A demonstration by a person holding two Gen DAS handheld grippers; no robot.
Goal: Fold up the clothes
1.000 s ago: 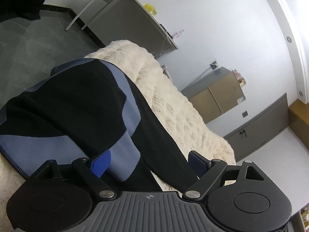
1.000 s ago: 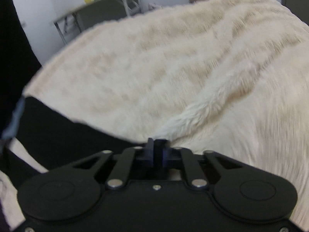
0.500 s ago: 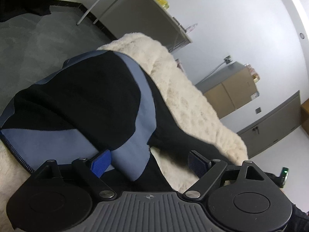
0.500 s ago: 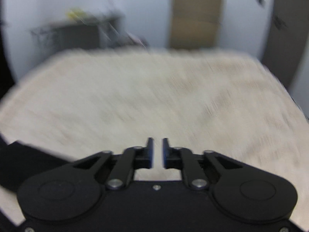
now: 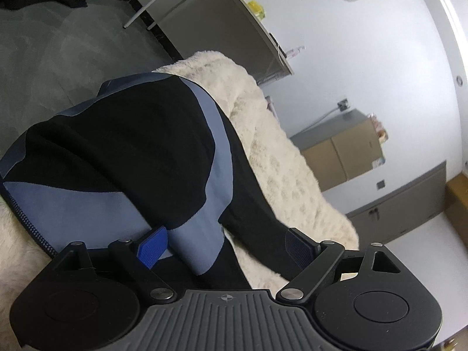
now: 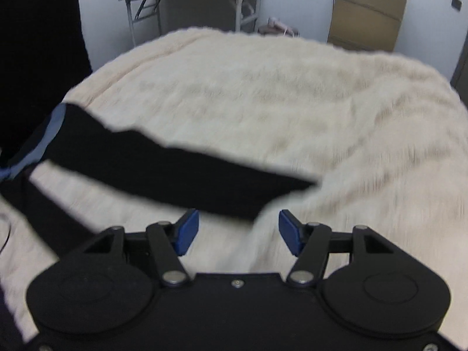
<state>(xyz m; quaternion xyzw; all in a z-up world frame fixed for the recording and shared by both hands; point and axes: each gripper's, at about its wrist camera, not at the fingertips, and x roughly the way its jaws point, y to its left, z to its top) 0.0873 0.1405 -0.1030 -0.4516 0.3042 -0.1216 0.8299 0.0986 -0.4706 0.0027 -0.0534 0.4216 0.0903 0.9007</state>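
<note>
Cream fluffy blanket under black-and-blue garment. Sleeve stretched out near right gripper, jaws opening, nothing between. Left gripper spread wide, gripping nothing. Next probably: grasp the sleeve end, fold inward.

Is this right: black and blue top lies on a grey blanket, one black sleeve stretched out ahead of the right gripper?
Not quite: the blanket is cream, not grey, as the right wrist view shows. The rest holds: the black and blue top lies on it, its black sleeve stretched out ahead of the right gripper, jaws opening.
</note>
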